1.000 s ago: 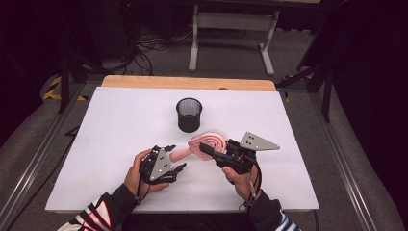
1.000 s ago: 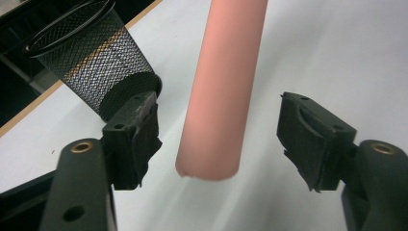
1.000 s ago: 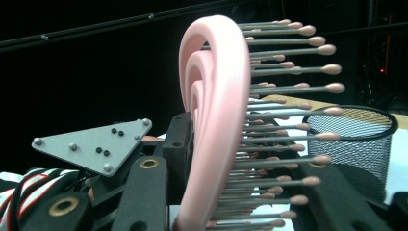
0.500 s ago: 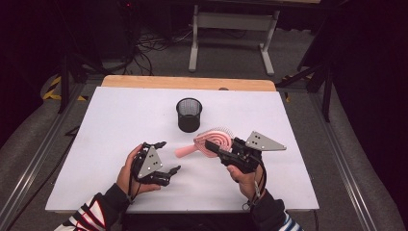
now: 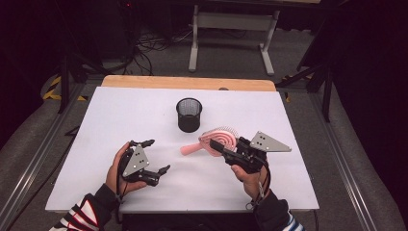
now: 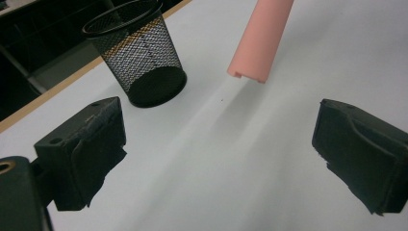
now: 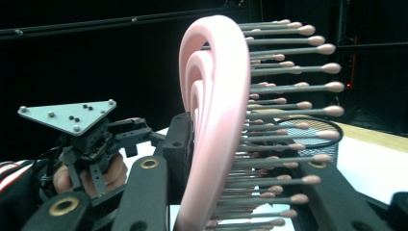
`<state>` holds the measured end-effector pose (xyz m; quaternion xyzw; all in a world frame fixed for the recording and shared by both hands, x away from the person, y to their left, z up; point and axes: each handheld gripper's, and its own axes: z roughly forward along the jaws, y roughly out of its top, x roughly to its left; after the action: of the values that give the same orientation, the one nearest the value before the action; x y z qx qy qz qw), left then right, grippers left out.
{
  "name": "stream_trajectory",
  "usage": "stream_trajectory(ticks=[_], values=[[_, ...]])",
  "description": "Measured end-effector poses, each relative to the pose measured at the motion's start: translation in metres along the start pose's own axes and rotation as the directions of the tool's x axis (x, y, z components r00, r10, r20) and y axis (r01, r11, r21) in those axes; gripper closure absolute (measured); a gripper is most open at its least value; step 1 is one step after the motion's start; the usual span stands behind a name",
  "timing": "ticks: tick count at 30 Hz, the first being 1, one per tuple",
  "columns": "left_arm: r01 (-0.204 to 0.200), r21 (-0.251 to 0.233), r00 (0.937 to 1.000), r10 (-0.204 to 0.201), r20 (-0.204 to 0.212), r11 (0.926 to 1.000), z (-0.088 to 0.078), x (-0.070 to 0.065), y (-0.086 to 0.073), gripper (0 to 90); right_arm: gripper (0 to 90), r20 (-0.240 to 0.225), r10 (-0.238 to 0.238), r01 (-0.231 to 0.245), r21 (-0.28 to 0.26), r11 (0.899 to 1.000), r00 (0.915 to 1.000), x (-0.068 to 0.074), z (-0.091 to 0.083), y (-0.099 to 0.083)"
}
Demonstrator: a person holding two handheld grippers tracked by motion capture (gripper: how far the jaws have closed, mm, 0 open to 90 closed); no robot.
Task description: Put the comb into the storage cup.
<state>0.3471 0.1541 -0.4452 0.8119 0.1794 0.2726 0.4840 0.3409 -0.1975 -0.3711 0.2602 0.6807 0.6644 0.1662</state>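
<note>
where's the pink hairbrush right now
In the high view the pink hairbrush is right of table centre, its head clamped in the right gripper, handle pointing toward the left gripper, just in front of the black mesh cup.

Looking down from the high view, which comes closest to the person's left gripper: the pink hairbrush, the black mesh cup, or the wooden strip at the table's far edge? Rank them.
From the left gripper:
1. Pink hairbrush, to its right; handle tip nearest.
2. Black mesh cup, farther back, mid-table.
3. Wooden strip, along the far edge.
</note>
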Motion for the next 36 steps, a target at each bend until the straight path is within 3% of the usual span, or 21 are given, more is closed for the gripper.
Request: stream_trajectory(ticks=[10,26,36], values=[[0.031,-0.023,0.9994,-0.032,-0.016,0.9993,-0.015,0.009,-0.006,5.2,62.6,0.032,-0.013,0.013,-0.01,1.0,0.9994,-0.007,-0.01,0.003],[0.058,-0.012,0.9962,-0.059,-0.065,0.9982,-0.038,0.016,-0.024,6.4,62.6,0.076,-0.017,0.02,-0.036,0.999,0.9969,-0.017,-0.027,0.009],[0.08,-0.001,0.9942,-0.079,-0.072,0.9968,-0.046,0.017,-0.033,6.5,62.6,0.093,-0.02,0.025,-0.052,0.998,0.9955,-0.019,-0.032,0.013]])
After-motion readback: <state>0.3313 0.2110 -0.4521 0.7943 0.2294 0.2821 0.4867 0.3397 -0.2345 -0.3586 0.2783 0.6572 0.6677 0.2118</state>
